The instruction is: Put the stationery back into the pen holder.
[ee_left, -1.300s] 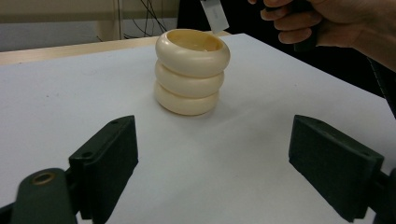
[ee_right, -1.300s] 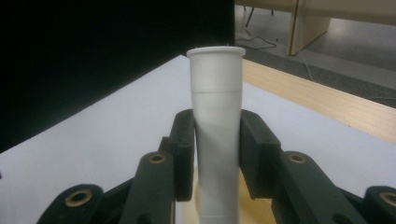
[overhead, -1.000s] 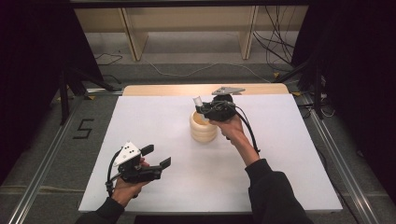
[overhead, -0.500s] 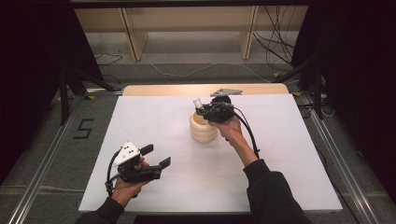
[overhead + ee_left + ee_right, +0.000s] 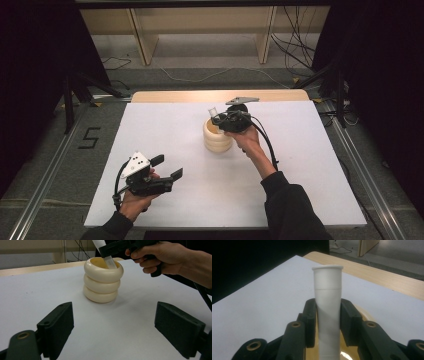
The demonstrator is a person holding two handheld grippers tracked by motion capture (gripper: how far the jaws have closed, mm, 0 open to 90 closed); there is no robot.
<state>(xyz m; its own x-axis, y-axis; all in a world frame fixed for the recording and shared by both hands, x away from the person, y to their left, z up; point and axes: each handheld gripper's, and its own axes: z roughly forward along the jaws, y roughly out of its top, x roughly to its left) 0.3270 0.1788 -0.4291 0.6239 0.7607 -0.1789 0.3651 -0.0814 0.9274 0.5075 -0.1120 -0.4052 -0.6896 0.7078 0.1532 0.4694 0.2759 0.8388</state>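
The right gripper [image 5: 216, 116], its fingers [image 5: 310, 322] clamped on a white tube [image 5: 327, 302], holds the tube tilted with its lower end inside the mouth of a cream ribbed holder [image 5: 217, 137], which stands near the middle of the white table [image 5: 300, 200]. The left gripper [image 5: 167, 167] hovers near the table's front edge, fingers [image 5: 56, 327] wide apart and bare.

Grey floor [image 5: 60, 150]; wooden shelf frame [image 5: 200, 20] behind.

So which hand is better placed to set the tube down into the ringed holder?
Right. Its tongs already clamp the white tube, its lower end inside the cream holder. The left tongs hang open, away from it.
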